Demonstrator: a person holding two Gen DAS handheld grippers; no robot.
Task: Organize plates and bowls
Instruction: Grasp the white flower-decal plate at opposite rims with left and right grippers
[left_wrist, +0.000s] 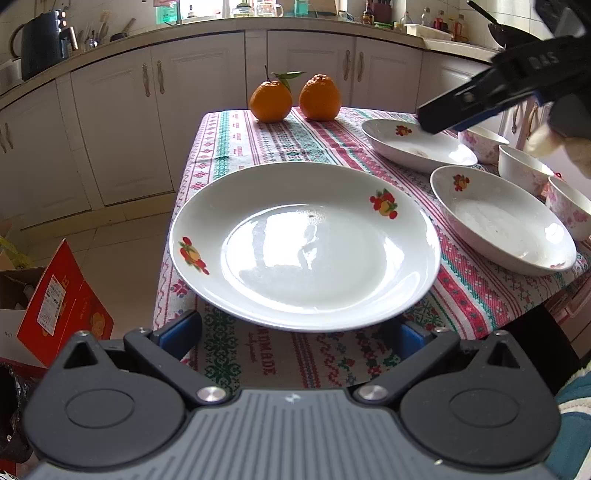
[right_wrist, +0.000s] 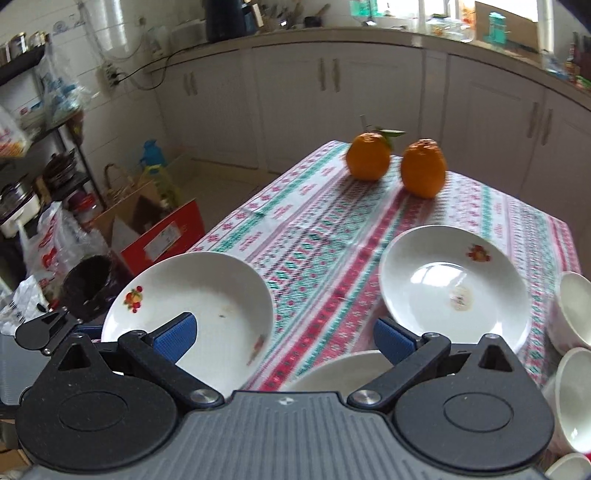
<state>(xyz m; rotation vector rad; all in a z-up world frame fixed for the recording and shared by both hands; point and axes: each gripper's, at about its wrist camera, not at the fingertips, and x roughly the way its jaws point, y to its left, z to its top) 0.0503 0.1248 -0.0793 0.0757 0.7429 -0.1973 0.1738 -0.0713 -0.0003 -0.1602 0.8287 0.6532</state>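
- Left wrist view: the left claw (left_wrist: 301, 332) sits at the near table edge with its blue pads spread wide, one on each side under the near rim of the big plate (left_wrist: 304, 243). Nothing is pinched yet as far as I can see.
- That plate lies flat on the patterned tablecloth (left_wrist: 236, 147), partly hanging over the near edge of the table. Two more plates are to its right, a near one (left_wrist: 502, 221) and a far one (left_wrist: 417, 146), with pink-flowered bowls (left_wrist: 524, 168) just beyond them.
- The right claw (right_wrist: 284, 341) is wide open too and holds nothing. It hovers above the table, over the far plate in the left view.
- My guess at the step: grab a plate and stack it on another. I'd close on the rim only, get a firm bite before lifting, and keep it level. Glazed china is slick, and the overhanging plate could tip off if nudged.
- Probably best to move one claw at a time so they don't bump, since the plates sit close together.
- Two oranges (left_wrist: 295, 98) sit at the far end of the table, well clear of the dishes.
- Room is a kitchen: white cabinets (left_wrist: 155, 110), cluttered worktop behind, a red box (left_wrist: 55, 295) on the floor to the left.
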